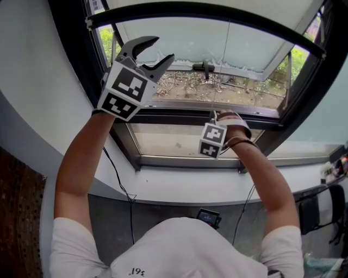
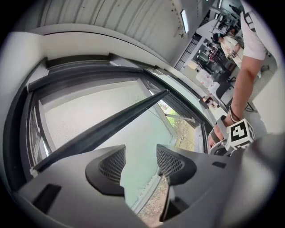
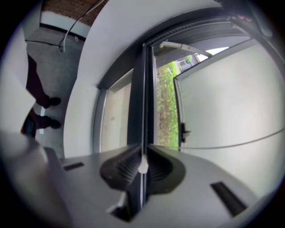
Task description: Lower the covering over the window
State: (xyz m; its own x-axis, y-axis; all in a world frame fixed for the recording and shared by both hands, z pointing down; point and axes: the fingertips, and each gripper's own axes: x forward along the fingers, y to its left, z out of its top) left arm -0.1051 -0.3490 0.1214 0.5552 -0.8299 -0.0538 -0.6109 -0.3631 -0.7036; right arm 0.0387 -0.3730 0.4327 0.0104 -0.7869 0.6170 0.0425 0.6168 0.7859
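The window's covering is a pale roller shade whose dark bottom bar [image 1: 206,13] runs across the top of the window; in the left gripper view this bar [image 2: 102,129] slants just beyond the jaws. My left gripper [image 1: 162,49] is raised near the bar's left end, open [image 2: 140,162], with nothing between its pads. My right gripper [image 1: 217,115] is lower, in front of the window's middle rail, mostly hidden behind its marker cube and the hand. Its jaws [image 3: 142,169] are shut on a thin white pull cord [image 3: 143,111] with a white bead at the pads.
Behind the shade an outward-tilted sash with a black handle [image 1: 204,67] shows gravel and greenery. A white sill [image 1: 185,182] runs below. A thin cable [image 1: 117,174] hangs down the wall, a small black device [image 1: 208,217] lies on the floor, and a cluttered desk [image 1: 334,165] stands at right.
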